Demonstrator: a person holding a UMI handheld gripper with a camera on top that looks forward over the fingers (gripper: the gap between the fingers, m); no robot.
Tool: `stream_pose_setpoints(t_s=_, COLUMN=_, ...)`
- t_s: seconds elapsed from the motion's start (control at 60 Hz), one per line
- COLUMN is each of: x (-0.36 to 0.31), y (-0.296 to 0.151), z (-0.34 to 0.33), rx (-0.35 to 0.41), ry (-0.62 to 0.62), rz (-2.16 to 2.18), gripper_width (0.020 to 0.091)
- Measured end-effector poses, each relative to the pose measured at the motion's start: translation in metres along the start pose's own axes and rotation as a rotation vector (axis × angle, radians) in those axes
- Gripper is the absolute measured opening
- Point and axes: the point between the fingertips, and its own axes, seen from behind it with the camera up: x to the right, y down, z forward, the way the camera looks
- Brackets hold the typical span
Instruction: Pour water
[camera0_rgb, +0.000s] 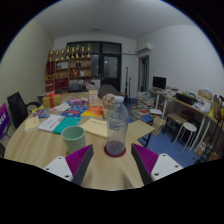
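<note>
I see the clear plastic water bottle (116, 126) standing upright on the wooden table (40, 145), just ahead of my gripper (113, 160) and centred between its fingers. The fingers are spread apart, their magenta pads (80, 160) clear of the bottle on both sides. A green cup (74, 138) stands just beside the bottle. Beyond them, books and papers (70, 118) clutter the table. Farther back stands a bookshelf (72, 66).
</note>
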Motion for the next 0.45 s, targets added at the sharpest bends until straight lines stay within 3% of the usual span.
stream_pose_setpoints(t_s=0.45, x=-0.094, y=-0.048, z=-0.305, rx=0.039, ry=0.014, rz=-0.005, gripper_width=0.0845)
